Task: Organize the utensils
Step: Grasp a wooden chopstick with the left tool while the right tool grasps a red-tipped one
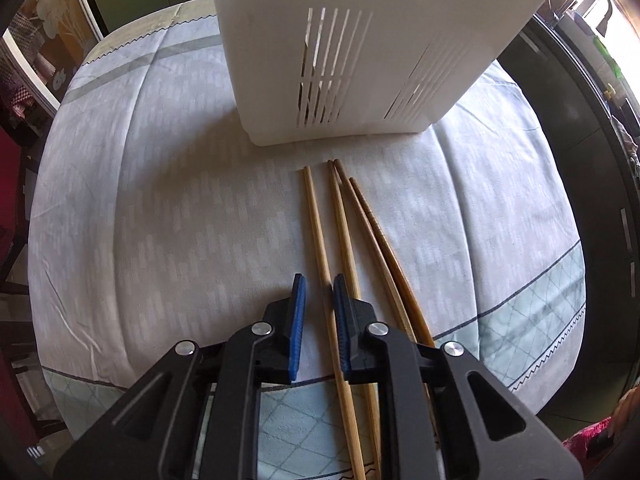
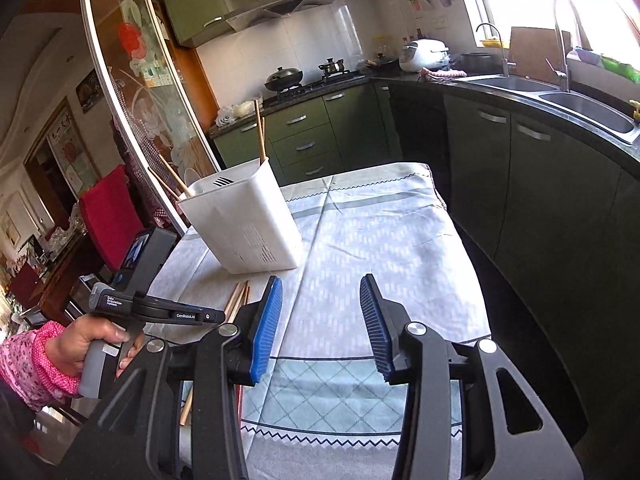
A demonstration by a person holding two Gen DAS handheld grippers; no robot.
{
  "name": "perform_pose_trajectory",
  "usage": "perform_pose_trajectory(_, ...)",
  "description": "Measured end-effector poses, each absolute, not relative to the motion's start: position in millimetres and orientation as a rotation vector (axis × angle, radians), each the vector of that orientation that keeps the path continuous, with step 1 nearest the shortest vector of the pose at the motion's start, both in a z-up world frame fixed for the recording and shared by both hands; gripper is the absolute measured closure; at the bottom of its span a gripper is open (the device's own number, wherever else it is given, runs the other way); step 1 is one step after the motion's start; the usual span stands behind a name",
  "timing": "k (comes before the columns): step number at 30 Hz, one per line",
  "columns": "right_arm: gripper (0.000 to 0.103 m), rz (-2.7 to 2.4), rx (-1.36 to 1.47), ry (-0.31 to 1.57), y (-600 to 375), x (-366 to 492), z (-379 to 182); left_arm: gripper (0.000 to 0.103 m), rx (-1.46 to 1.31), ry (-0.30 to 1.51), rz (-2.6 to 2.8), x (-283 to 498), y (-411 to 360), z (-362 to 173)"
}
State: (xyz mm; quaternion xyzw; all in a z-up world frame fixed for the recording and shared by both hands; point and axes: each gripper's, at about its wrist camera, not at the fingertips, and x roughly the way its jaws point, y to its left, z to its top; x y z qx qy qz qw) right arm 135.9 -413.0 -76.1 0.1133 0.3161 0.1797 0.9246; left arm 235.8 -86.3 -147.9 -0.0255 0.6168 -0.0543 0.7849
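**Left gripper straddling one chopstick**

The left gripper [image 1: 319, 292], fingers narrowly parted, brackets the leftmost of four chopsticks [image 1: 340, 216] lying just near of the white utensil holder [image 1: 360, 60]. The right gripper [image 2: 321, 300] hovers wide open, holding nothing, above the tablecloth [image 2: 380, 232].

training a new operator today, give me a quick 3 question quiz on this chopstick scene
1. True or false: the left gripper has already clamped a chopstick.
2. How many chopsticks lie on the tablecloth in the left wrist view? A) two B) four C) six
3. Fill in: the right gripper has its jaws ____.

Key
1. False: one stick lies between the jaws, against one pad, not yet pinched.
2. B
3. Open, holding nothing. The white holder already contains some sticks.
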Motion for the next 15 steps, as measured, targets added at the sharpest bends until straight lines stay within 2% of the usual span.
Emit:
perform_pose_trajectory(3,0.06,0.371,0.242,0.651,-416,137,-77,0.09,-0.016,1.323,-0.103,236,-95,-148)
perform_pose_trajectory(5,0.06,0.376,0.244,0.659,-415,137,-80,0.095,0.014,1.318,-0.089,236,-101,-149)
perform_pose_trajectory(10,0.057,0.407,0.197,0.722,-389,146,-90,0.097,-0.002,1.307,-0.116,233,-102,-147)
perform_pose_trajectory(15,0.057,0.482,0.116,0.833,-346,170,-110,0.097,-0.029,1.166,-0.126,215,-75,-113)
